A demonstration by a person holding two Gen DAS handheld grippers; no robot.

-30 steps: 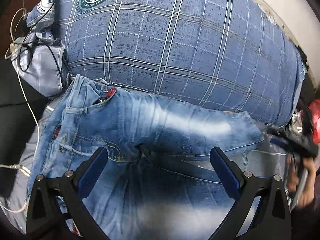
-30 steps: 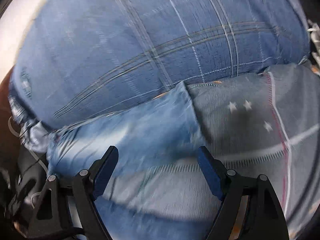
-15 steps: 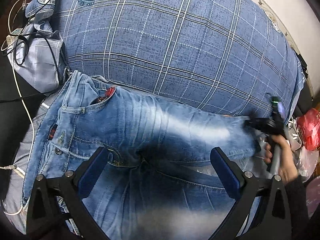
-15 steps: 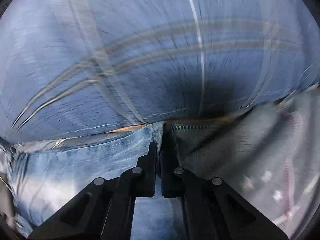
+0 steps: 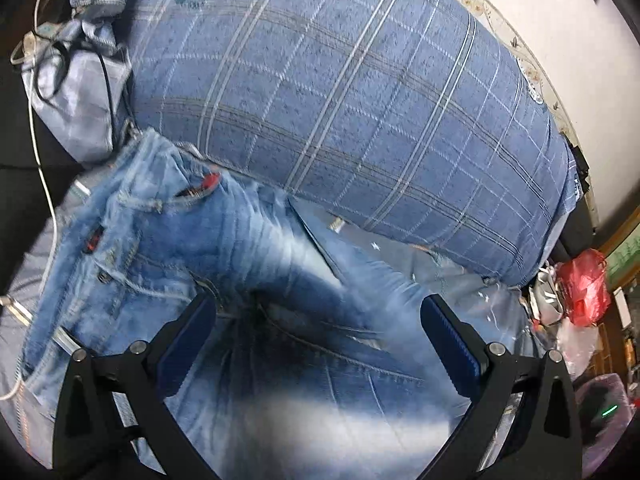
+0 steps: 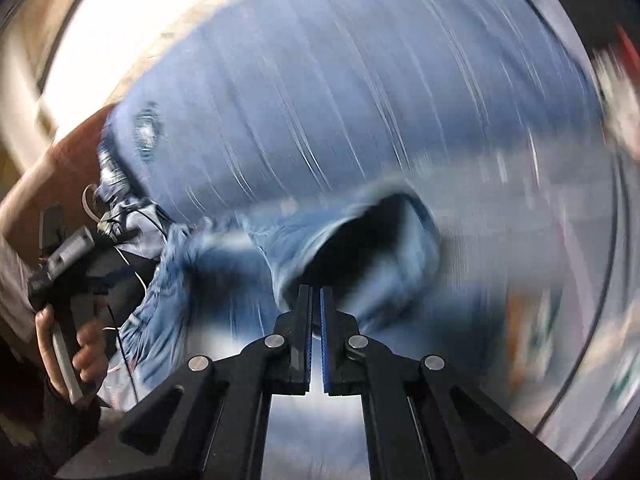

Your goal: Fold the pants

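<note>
The jeans (image 5: 224, 264) lie on the bed, just in front of a big checked pillow (image 5: 360, 100). Denim looks heavy, limp, not slippery; best taken at hem or waistband. The right claw (image 6: 316, 300) is clamped on a leg's hem, lifting it. The left claw (image 5: 316, 336) hangs wide open over the crotch, empty.

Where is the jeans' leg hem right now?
In the right wrist view the leg hem sits mid-frame, lifted off the bed, pinched by the shut right gripper, before the plaid quilt.
</note>
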